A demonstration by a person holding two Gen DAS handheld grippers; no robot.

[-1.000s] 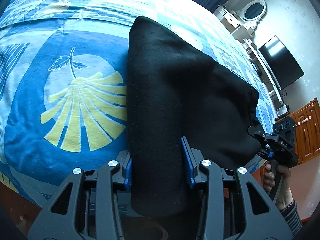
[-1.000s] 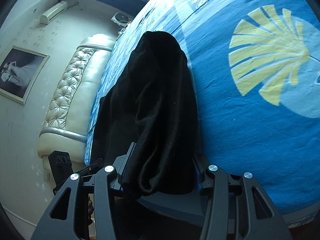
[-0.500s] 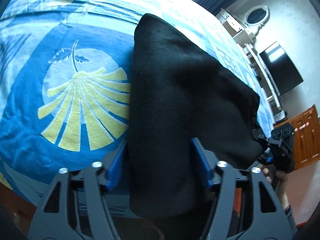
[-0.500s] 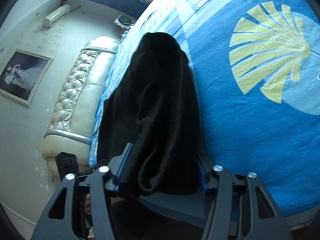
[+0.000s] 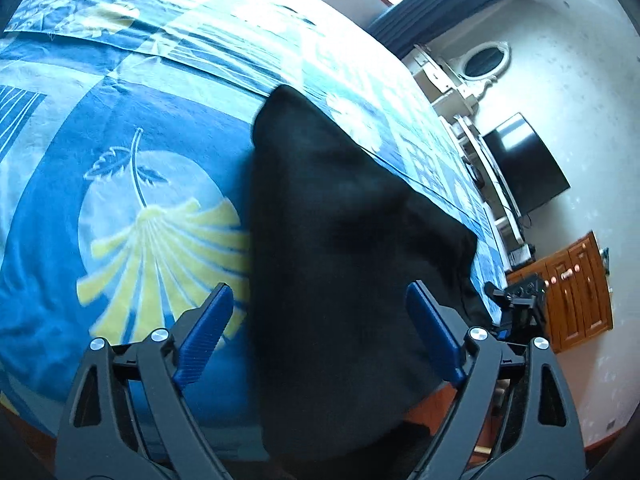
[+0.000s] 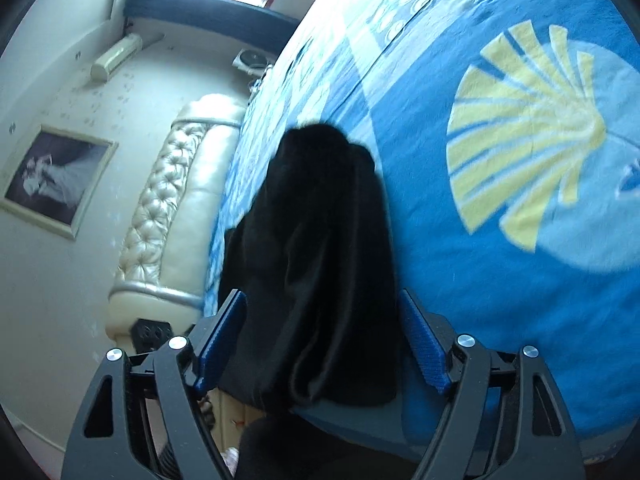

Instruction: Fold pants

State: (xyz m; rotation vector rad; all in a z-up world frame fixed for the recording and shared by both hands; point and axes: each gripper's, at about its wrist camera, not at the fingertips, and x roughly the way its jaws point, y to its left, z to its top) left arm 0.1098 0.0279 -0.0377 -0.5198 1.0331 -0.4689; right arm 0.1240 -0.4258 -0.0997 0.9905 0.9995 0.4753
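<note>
The black pants (image 5: 336, 248) lie folded on the blue bedspread (image 5: 120, 184), one end hanging over the bed's near edge. My left gripper (image 5: 320, 328) is open, its blue pads wide apart on either side of the hanging cloth without pinching it. In the right wrist view the pants (image 6: 316, 264) lie as a bunched dark strip toward the headboard. My right gripper (image 6: 320, 336) is open too, its pads apart on both sides of the cloth end. The right gripper also shows in the left wrist view (image 5: 516, 308) at the bed's far corner.
The bedspread has a yellow shell print (image 6: 520, 128). A padded cream headboard (image 6: 168, 216) stands at the left. A television (image 5: 520, 164), white shelves and a wooden cabinet (image 5: 576, 296) line the wall past the bed. A framed picture (image 6: 52, 180) hangs on the wall.
Both grippers have opened and let go of the pants. The pants have settled onto the bed, and both grippers have drawn back a little.
</note>
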